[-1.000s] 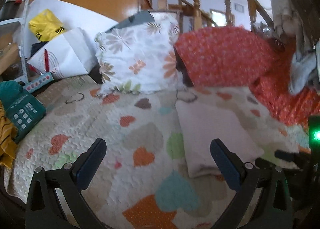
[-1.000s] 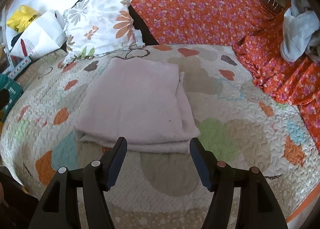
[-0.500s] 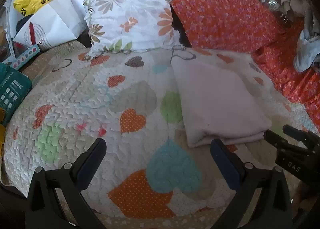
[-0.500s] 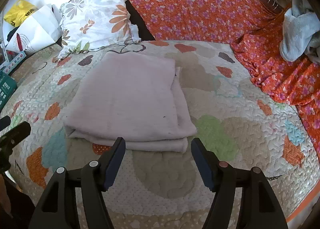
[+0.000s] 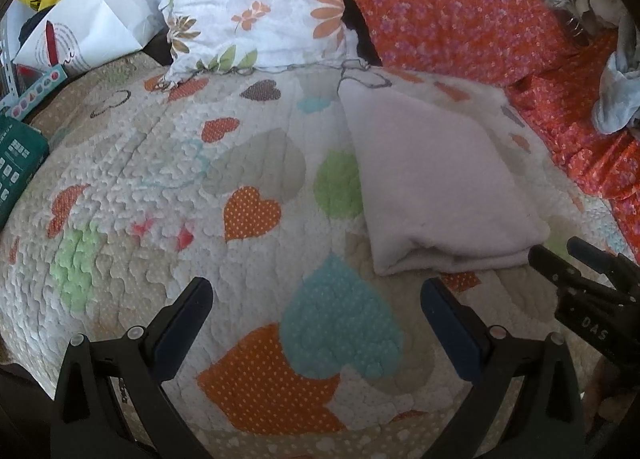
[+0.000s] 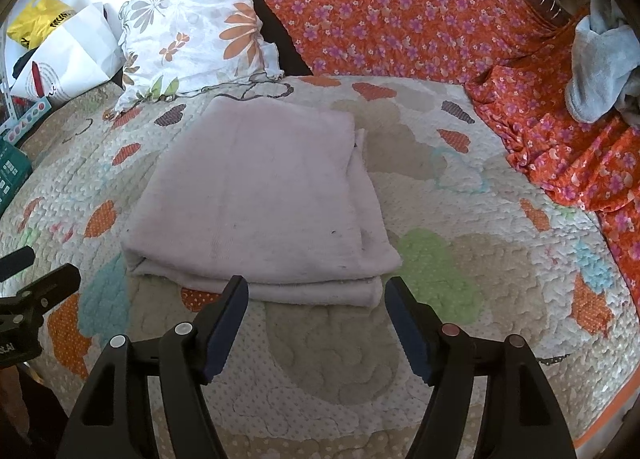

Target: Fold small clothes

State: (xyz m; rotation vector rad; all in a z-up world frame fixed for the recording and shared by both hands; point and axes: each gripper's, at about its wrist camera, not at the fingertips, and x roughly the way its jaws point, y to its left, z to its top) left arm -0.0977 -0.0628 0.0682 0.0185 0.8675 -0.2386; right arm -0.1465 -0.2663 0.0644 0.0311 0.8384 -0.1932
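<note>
A pale pink cloth point(image 6: 264, 199) lies folded in a flat rectangle on the heart-patterned quilt point(image 6: 440, 187); it also shows at the right of the left wrist view point(image 5: 436, 179). My right gripper point(image 6: 316, 299) is open and empty, just short of the cloth's near folded edge. My left gripper point(image 5: 316, 299) is open and empty over bare quilt point(image 5: 180, 179), to the left of the cloth. The right gripper's fingers point(image 5: 560, 271) show at the right edge of the left wrist view.
A floral white pillow point(image 6: 192, 35) and an orange flowered cover point(image 6: 400, 11) lie behind the cloth. A white paper bag point(image 5: 88, 31) and a green box point(image 5: 16, 163) sit at the left. A grey-blue garment point(image 6: 600, 67) lies far right.
The left gripper has tipped down and moved closer over the quilt, so the staircase has left its view. The right gripper has drawn back slightly. The cloth has not moved.
</note>
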